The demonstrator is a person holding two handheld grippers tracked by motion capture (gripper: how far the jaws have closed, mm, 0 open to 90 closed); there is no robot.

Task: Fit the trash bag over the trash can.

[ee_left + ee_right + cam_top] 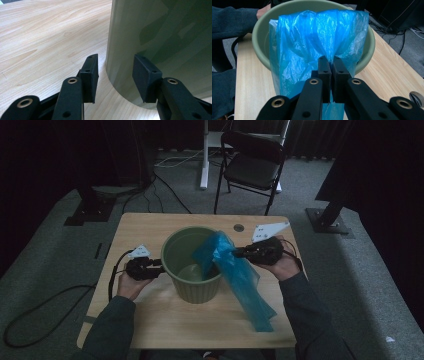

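The bag [235,270] is thin blue plastic film: light, limp and slippery, so it will sag, cling and tear if you drag it over an edge. At the centre of the high view it drapes over the right rim of the bin [192,265], its top bunched above the opening and its long tail trailing down to the lower right across the counter [150,227]. Your right gripper [331,72] has its fingers clenched on a pinch of film near the bag's mouth; that hem is the place to hold, since a grip lower down would only gather slack.

The bin is stiff, smooth green plastic and light enough to slide or tip. Your left gripper [115,77] sits at its left wall with the fingers released, one outside on the counter side, the other in front of the wall; whether a pad touches I cannot tell.

There is bare counter left of and behind the bin. The tail ends close to the counter's lower-right edge, so watch that it does not slip over. A chair [252,162] stands well beyond.
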